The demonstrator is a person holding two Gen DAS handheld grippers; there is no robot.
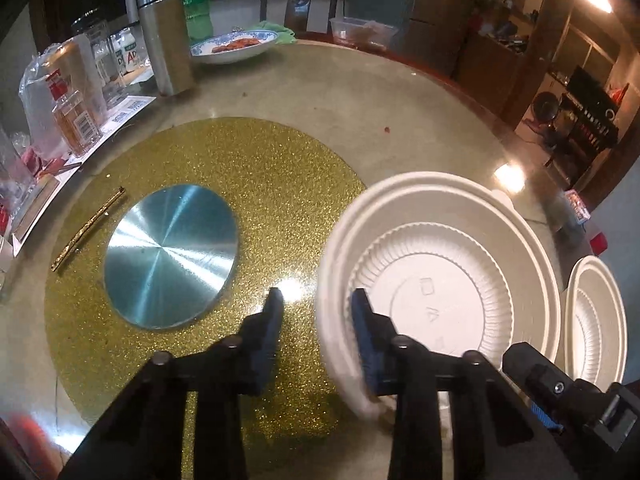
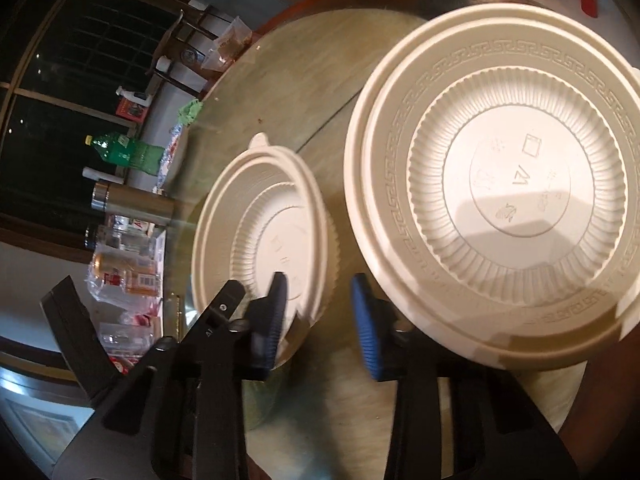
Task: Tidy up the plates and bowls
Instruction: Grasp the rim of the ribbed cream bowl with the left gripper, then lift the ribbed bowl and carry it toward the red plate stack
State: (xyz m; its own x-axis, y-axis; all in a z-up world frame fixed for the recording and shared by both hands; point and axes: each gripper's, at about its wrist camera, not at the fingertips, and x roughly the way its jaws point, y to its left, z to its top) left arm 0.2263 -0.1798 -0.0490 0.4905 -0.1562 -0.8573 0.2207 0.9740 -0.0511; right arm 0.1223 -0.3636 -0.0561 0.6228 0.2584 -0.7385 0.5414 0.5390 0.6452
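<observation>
Two white disposable bowls are seen on a round glass-topped table, both apart and unstacked, so the organizing is judged to be at an early stage.

The left gripper [image 1: 316, 312] is held open, its jaws spread wide. The near rim of one white bowl [image 1: 440, 280] is straddled: one blue pad lies inside the rim, the other outside over the gold glitter turntable [image 1: 200, 168]. No grip is closed yet. The rim nearest the gripper is blurred.

A second white bowl [image 1: 596, 320] stands just to the right of it, apart from the first.

The right gripper [image 2: 318, 304] is also held open and empty, with a bowl on either side of its jaws, and the gap between the two bowls ahead of it.

Ahead and to the left of the left gripper lie a round metal disc [image 1: 172, 256] and a thin gold stick [image 1: 88, 236]. Farther ahead stand a steel flask [image 1: 164, 36], a green bottle [image 1: 196, 0] and a blue-patterned dish of food [image 1: 234, 46], all well apart from the bowls. Nothing is seen blocking the stacking.
</observation>
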